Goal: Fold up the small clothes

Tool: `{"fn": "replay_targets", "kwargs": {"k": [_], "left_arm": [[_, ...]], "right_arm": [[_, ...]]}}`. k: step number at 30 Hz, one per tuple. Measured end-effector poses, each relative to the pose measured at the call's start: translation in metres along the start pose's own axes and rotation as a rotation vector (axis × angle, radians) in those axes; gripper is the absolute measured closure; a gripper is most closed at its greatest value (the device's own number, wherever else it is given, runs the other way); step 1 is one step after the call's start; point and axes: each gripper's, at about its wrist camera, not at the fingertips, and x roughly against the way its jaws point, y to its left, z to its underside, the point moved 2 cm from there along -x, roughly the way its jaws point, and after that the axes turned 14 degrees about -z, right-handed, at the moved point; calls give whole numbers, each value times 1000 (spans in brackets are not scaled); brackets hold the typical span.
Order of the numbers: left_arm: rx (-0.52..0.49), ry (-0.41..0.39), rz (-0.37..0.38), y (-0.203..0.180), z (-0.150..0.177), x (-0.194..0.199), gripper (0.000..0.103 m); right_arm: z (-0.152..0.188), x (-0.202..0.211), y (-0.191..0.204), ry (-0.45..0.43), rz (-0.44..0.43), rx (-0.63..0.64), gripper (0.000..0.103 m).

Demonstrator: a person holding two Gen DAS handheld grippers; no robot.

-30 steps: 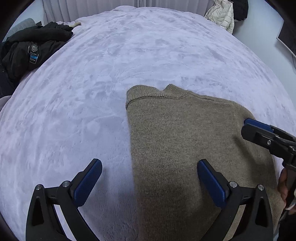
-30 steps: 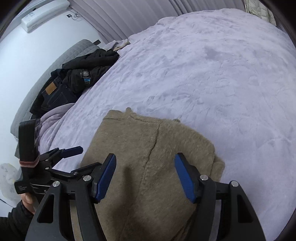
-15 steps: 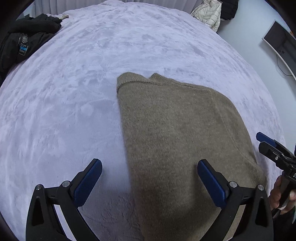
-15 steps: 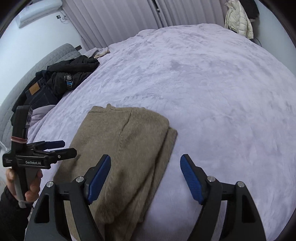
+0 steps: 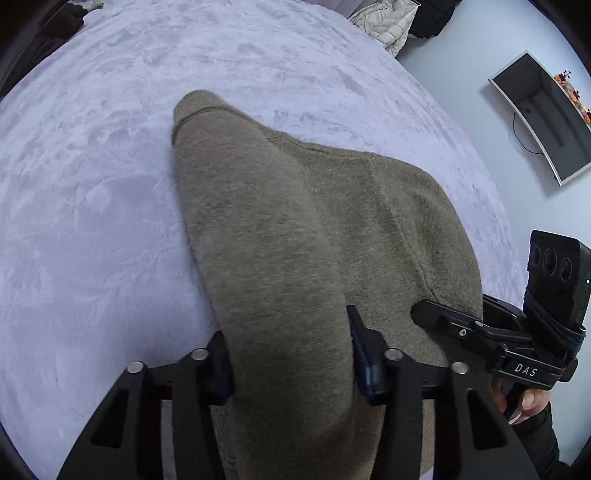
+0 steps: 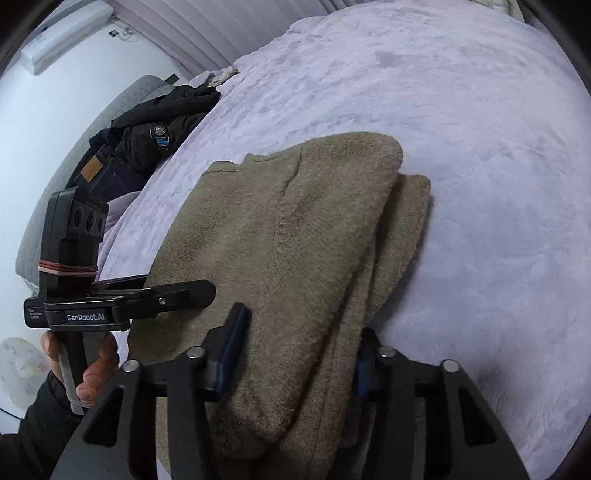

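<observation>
A folded olive-brown knit sweater (image 5: 388, 221) lies on the lilac plush bed cover (image 5: 92, 221). My left gripper (image 5: 288, 332) has its jaws closing on the sweater's near left edge, which rises as a bunched ridge between the blue pads. The right wrist view shows the same sweater (image 6: 295, 203) with its layered right edge between the closing jaws of my right gripper (image 6: 303, 325), the pads touching the cloth. Each gripper also appears in the other's view, the right gripper (image 5: 436, 314) and the left gripper (image 6: 177, 291), both low at the sweater's near edge.
A pile of dark clothes (image 6: 147, 140) lies at the bed's far left edge. A pale puffy jacket (image 5: 388, 22) hangs beyond the bed, and a screen (image 5: 539, 114) is on the right wall. A person's hands (image 6: 96, 373) hold the handles.
Both pairs of jaws have narrowed from wide open onto the sweater. The left gripper tipped downward and cloth now bunches between its pads. The right gripper slid over the sweater's right edge.
</observation>
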Motion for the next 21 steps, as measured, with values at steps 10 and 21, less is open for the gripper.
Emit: {"fn": "replay_targets", "kwargs": {"k": [10, 21], "left_arm": [[-35, -60, -25, -6, 19, 66, 62], [-64, -91, -55, 13, 96, 120, 61]], "right_arm": [[1, 26, 79, -35, 51, 126, 67], [60, 46, 155, 1, 20, 227, 67]]}}
